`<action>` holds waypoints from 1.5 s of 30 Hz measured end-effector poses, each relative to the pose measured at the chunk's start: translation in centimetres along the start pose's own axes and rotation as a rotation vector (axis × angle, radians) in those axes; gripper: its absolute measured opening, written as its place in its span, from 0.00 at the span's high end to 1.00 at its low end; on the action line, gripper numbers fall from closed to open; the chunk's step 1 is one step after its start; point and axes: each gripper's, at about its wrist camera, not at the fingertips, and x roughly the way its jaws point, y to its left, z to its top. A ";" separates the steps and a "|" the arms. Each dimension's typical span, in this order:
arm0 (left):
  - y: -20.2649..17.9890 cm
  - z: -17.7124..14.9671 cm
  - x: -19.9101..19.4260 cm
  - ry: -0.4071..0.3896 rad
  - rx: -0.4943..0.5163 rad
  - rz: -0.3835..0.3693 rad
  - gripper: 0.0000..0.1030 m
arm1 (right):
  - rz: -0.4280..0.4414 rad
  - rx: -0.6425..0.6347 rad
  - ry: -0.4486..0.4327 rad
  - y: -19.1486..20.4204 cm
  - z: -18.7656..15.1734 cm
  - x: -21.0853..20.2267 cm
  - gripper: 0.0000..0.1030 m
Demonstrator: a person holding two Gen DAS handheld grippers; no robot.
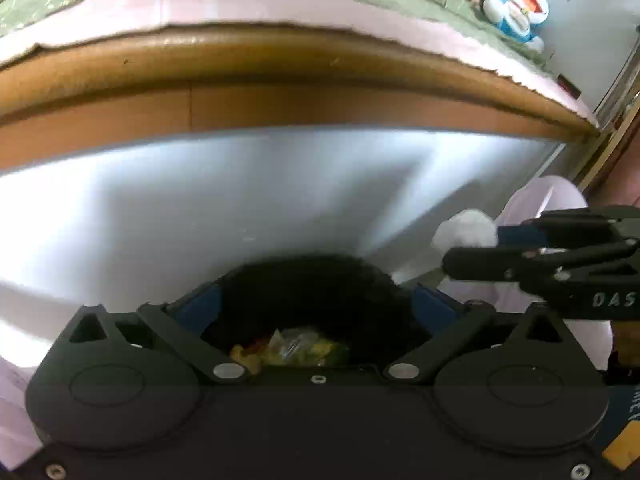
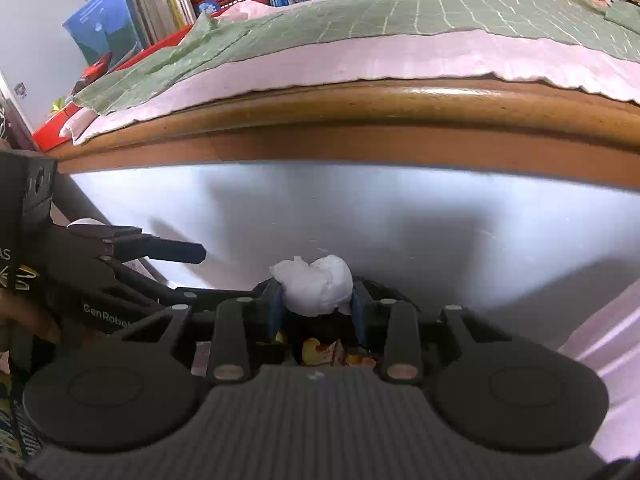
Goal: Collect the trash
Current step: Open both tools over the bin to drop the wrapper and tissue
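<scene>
Tissue (image 2: 314, 286) sits pinched between the narrow jaws of the right gripper (image 2: 316, 300) at lower centre, above a dark bin (image 1: 320, 292) with wrappers (image 1: 288, 350) inside; a loose hold could drop it outside the rim. Left gripper (image 1: 316, 300) jaws stand wide and empty, so nothing could catch it

A white crumpled tissue (image 2: 316, 286) sits between blue pads (image 2: 275, 306) on the black right gripper (image 2: 316, 304). The bed's green blanket (image 2: 400, 16) carries a pale grid over a pink sheet (image 2: 360, 60) and brown wooden frame (image 2: 360, 120). A blue-and-white plush toy (image 1: 516, 2) lies on the bed's far corner.
</scene>
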 end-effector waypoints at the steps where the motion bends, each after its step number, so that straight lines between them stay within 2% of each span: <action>1: 0.2 0.0 0.1 0.006 -0.002 0.009 0.00 | -0.004 0.005 -0.002 0.0 0.0 0.0 0.62; 11: 1.3 -0.6 0.9 0.059 -0.083 0.058 0.00 | 0.000 0.014 0.008 0.0 0.0 0.5 0.62; 21: 1.5 -1.0 1.1 0.081 -0.104 0.078 0.00 | -0.013 0.002 0.034 0.1 0.2 1.3 0.59; 22: 1.5 -1.0 1.1 0.080 -0.108 0.075 0.00 | -0.020 -0.002 0.034 0.2 0.2 1.4 0.50; 23: 1.6 -1.0 1.0 0.078 -0.112 0.067 0.00 | -0.038 -0.005 0.030 0.4 0.3 1.4 0.34; 24: 1.6 -1.0 1.0 0.076 -0.119 0.060 0.00 | -0.059 -0.016 0.026 0.6 0.3 1.5 0.25; 25: 1.7 -1.0 1.0 0.077 -0.124 0.059 0.00 | -0.078 -0.026 0.022 0.8 0.3 1.5 0.11; 26: 1.7 -1.0 1.1 0.080 -0.127 0.062 0.00 | -0.093 -0.034 0.015 1.0 0.4 1.5 0.02; 29: 1.8 -1.0 1.2 0.089 -0.130 0.077 0.00 | -0.097 -0.042 0.007 1.2 0.6 1.5 0.00; 39: 1.3 -0.7 2.0 0.119 -0.145 0.119 0.00 | -0.104 0.023 0.073 0.8 0.6 2.6 0.00; 45: 0.9 -1.0 3.1 0.186 -0.123 0.166 0.00 | -0.152 0.086 0.138 0.2 0.0 3.5 0.00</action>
